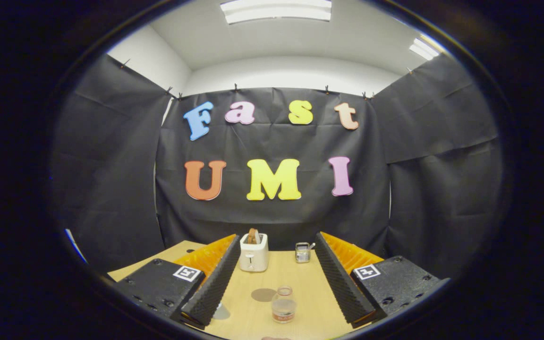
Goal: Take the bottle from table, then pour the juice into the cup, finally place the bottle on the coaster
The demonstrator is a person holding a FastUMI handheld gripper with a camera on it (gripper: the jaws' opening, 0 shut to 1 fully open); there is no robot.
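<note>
The gripper [279,293] is spread wide, its two fingers [215,283] splayed apart over a light wooden table [300,274] and pressing on nothing. A broad lane of bare tabletop runs between them toward the far edge.

In that lane, toward the near edge of the table and between the fingers, stands a small clear bottle [284,306] with pale juice in its lower part and an open round mouth. It is upright and well apart from both fingers, a little closer to the right one. Just beyond it and slightly to the left lies a flat, round grey-brown coaster [263,295], near the bottle but not under it; whether the two touch cannot be told. A second dim round patch [221,311] lies close by the left fingertip, partly hidden by it; what it is cannot be told.

At the table's far edge, against the black cloth wall, a white toaster [253,252] stands with a slice of bread [253,236] sticking out of its slot. To its right, also by the far edge, stands a small wire holder [303,252] with a pale handle leaning out of it. Open wood separates these two from each other and from the bottle.

The table's far left corner [184,245] shows beyond the left finger.
</note>
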